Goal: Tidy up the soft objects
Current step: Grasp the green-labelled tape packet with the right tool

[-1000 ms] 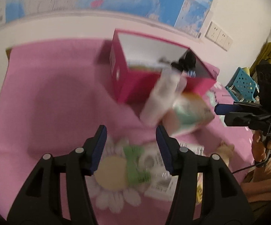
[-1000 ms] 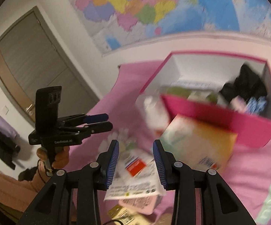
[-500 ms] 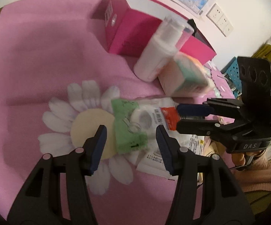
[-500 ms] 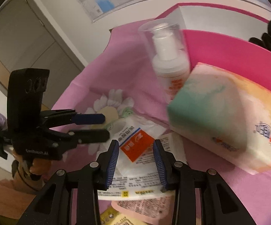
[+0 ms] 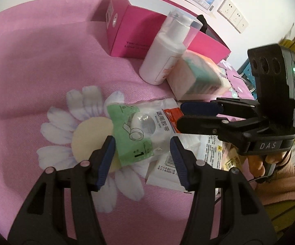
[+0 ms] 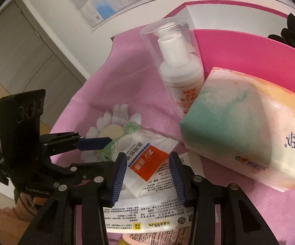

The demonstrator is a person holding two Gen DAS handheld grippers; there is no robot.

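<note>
The left gripper (image 5: 141,161) and the right gripper (image 6: 147,175) both hang with jaws wide apart and hold nothing. The tape bag (image 5: 139,130) lies on the pink cloth (image 5: 35,71), under both. The bag is slippery and may slide away, and the bottle (image 5: 165,57) nearby may tip.

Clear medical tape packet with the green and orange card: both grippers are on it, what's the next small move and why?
Probably lower the left gripper a little and close on the clear medical tape packet. Its jaws are open and straddle the packet's green end. The right gripper, also open, brackets the orange end, so only one needs to grasp. The pink box behind looks like the destination.
</note>
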